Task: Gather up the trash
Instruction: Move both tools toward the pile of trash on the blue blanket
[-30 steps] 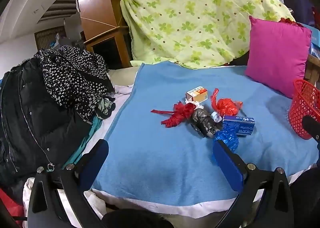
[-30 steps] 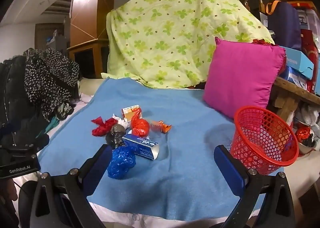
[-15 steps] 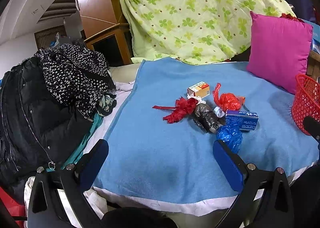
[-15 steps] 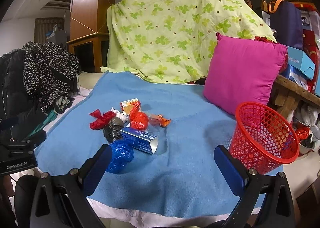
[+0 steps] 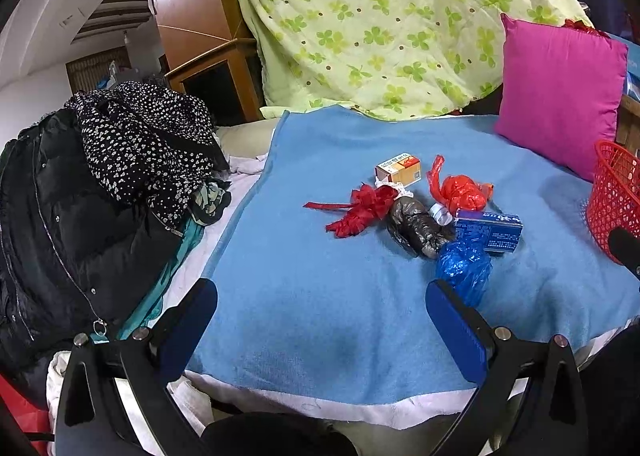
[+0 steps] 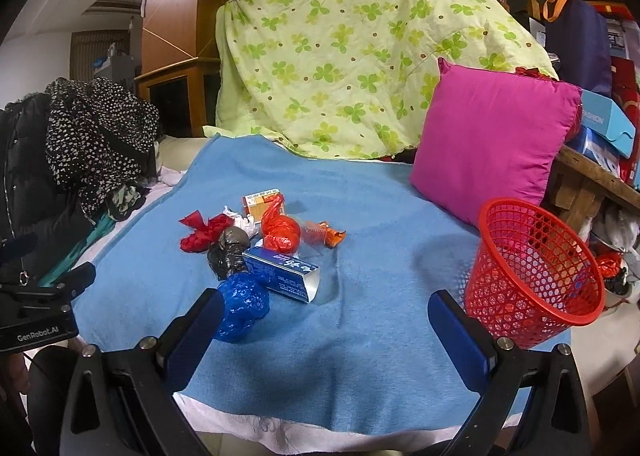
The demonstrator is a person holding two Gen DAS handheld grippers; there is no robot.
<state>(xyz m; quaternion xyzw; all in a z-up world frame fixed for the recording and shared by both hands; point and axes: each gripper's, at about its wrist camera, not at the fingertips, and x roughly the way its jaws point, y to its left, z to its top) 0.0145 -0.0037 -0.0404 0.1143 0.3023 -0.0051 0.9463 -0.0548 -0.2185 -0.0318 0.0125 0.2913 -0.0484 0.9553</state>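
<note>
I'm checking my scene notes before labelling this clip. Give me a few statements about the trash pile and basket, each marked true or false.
1. Both tongs, left and right, are open and hold nothing. True.
2. The red basket lies tipped on its side. False: it stands upright on the blue blanket.
3. The blue bag is the trash nearest the right tongs. True.
4. The toothpaste box is inside the basket. False: it lies on the blanket.
</note>
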